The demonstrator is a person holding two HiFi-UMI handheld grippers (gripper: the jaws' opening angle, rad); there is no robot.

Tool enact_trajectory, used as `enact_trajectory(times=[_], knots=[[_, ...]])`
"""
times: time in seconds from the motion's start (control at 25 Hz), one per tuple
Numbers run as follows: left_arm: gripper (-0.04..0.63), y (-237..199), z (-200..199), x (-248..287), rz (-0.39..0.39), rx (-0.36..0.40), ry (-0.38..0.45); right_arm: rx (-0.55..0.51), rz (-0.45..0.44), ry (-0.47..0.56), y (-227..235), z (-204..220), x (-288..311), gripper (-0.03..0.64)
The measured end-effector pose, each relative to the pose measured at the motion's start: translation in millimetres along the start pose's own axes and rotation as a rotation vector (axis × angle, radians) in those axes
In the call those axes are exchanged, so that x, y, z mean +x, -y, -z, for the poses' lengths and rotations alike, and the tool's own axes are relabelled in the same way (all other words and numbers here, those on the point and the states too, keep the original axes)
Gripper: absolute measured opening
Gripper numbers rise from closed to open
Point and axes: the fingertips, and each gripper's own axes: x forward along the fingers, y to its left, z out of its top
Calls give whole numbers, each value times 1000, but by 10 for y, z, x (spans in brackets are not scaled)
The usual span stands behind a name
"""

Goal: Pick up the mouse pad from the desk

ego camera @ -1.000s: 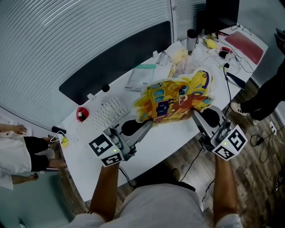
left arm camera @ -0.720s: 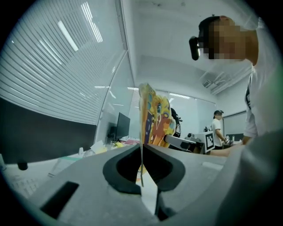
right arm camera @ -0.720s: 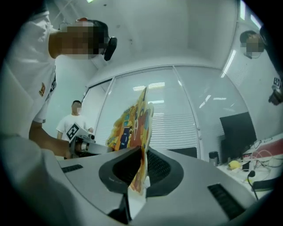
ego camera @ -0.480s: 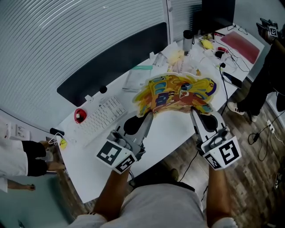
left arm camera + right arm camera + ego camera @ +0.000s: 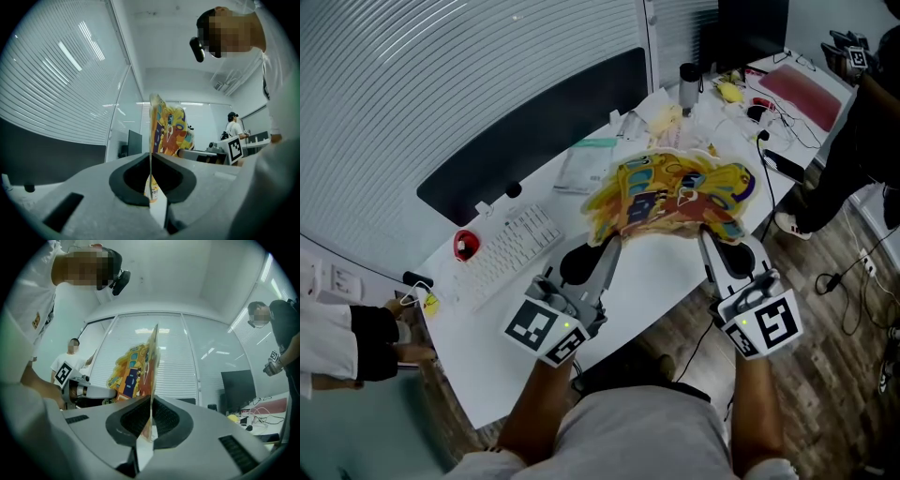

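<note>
The mouse pad (image 5: pixel 675 197) is a floppy sheet printed in yellow, orange and blue, held up over the white desk (image 5: pixel 652 281) between both grippers. My left gripper (image 5: pixel 614 244) is shut on its near left edge. At the near right edge my right gripper (image 5: pixel 705 234) is shut on it too. The left gripper view shows the pad (image 5: pixel 167 129) edge-on, pinched between the jaws of the left gripper (image 5: pixel 151 161). From the right gripper view the pad (image 5: pixel 136 371) stands up out of the closed right gripper (image 5: pixel 151 404).
A white keyboard (image 5: pixel 511 246) and a small red object (image 5: pixel 465 244) lie at the desk's left. Papers (image 5: pixel 586 167), a metal tumbler (image 5: pixel 688 86) and cables sit behind the pad. A long black panel (image 5: pixel 534 122) runs along the back. A person (image 5: pixel 874 103) stands at right, another (image 5: pixel 337 328) at left.
The pad has drawn slightly flatter between the two grippers, which tilted a little. The person at right has moved further up the picture.
</note>
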Motion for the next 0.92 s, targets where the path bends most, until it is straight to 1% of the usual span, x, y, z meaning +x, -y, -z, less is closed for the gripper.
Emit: enact_trajectory(times=[0.92], knots=[[21,-8,23,-12,2,-1,-4,-2,-1,-9,-22,39,1,18]])
